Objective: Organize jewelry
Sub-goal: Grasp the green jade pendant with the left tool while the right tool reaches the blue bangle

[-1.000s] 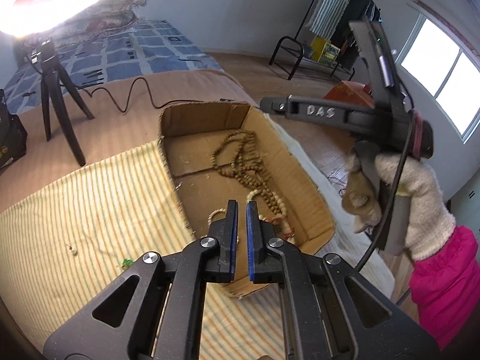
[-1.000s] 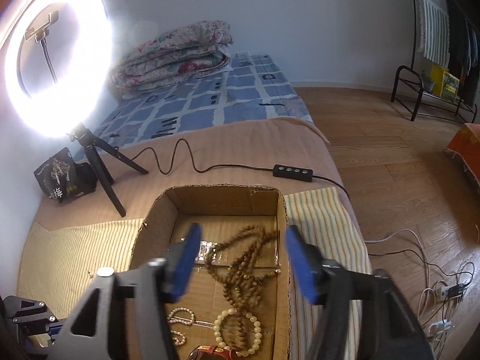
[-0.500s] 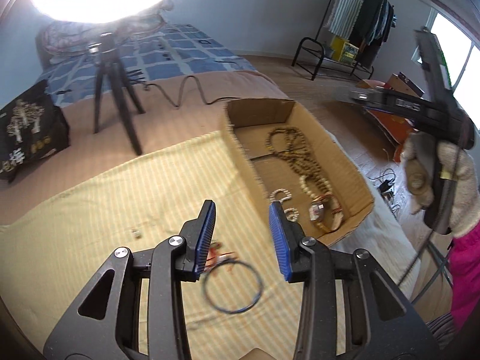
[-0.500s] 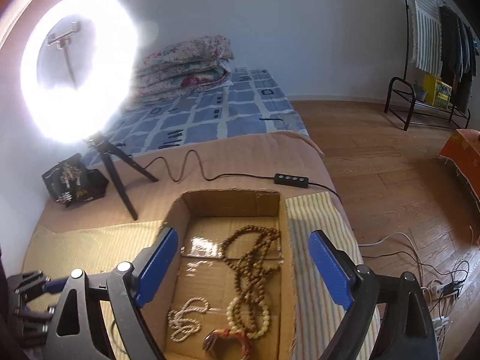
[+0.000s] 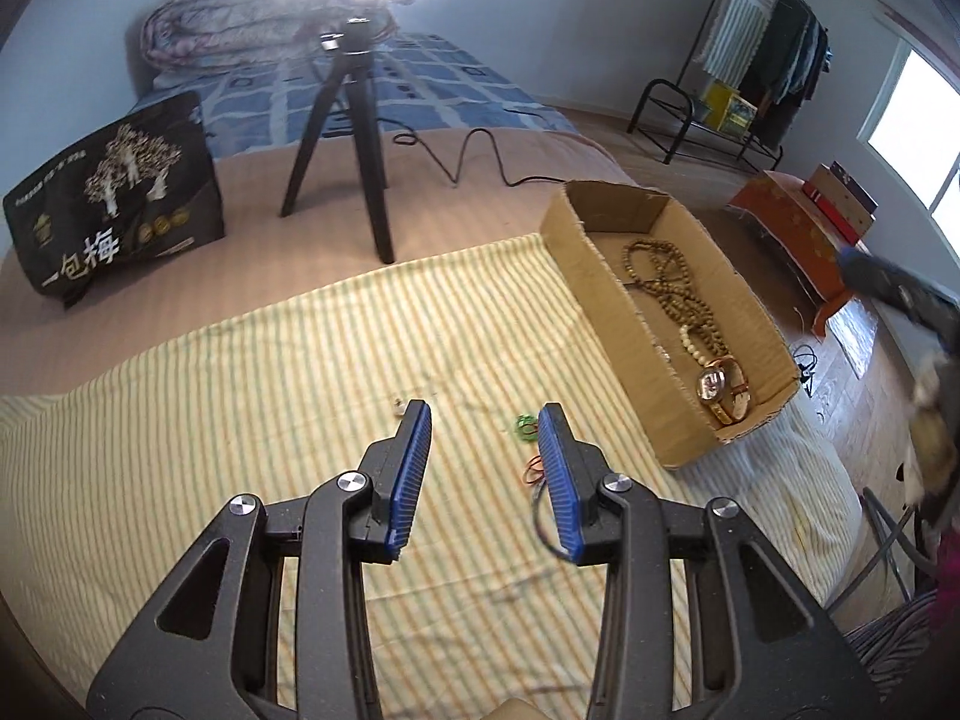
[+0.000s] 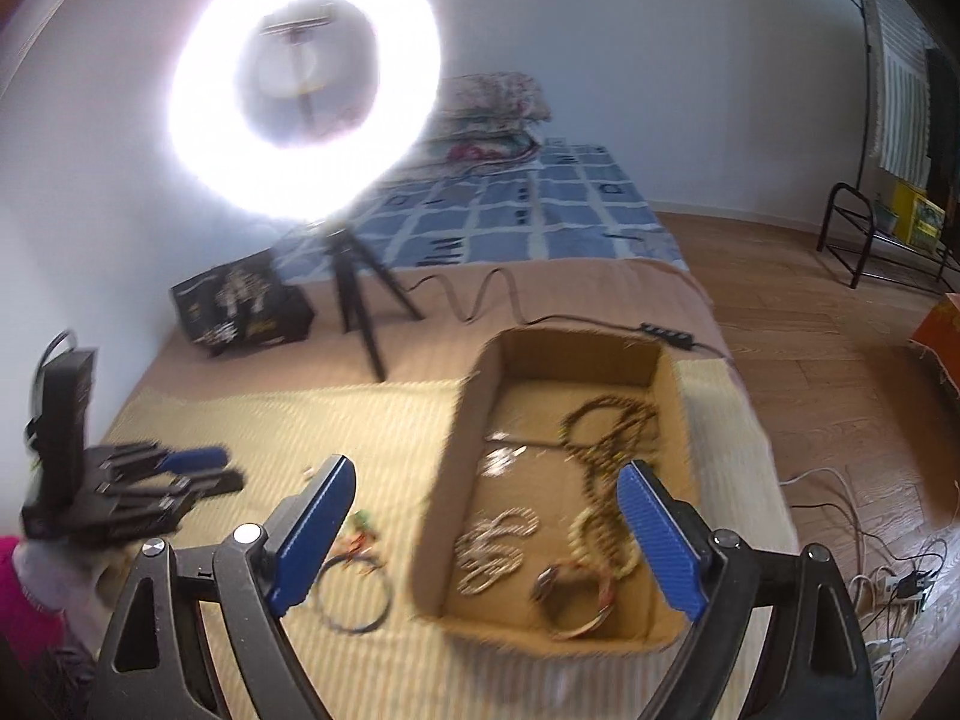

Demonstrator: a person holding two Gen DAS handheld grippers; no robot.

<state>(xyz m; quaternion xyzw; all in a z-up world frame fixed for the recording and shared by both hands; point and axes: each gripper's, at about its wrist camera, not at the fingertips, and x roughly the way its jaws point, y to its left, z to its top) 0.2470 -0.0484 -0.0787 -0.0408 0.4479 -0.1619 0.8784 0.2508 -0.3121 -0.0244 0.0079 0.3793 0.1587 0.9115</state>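
Left wrist: left tongs [image 5: 485, 420] agape over striped cloth [image 5: 240, 396], right tongs [image 6: 480, 495] wide (blurry) above box [image 6: 447, 456].

Bright daylight room | ring light [image 6: 303, 84] blown out to white, haloing on wall | same glare clipping top edge of left view | window [image 5: 912, 114] overexposed at right | soft, faint shadows | right view motion-blurred, box [image 6: 576, 630] smeared | left view sharper | fisheye bending, dark corners
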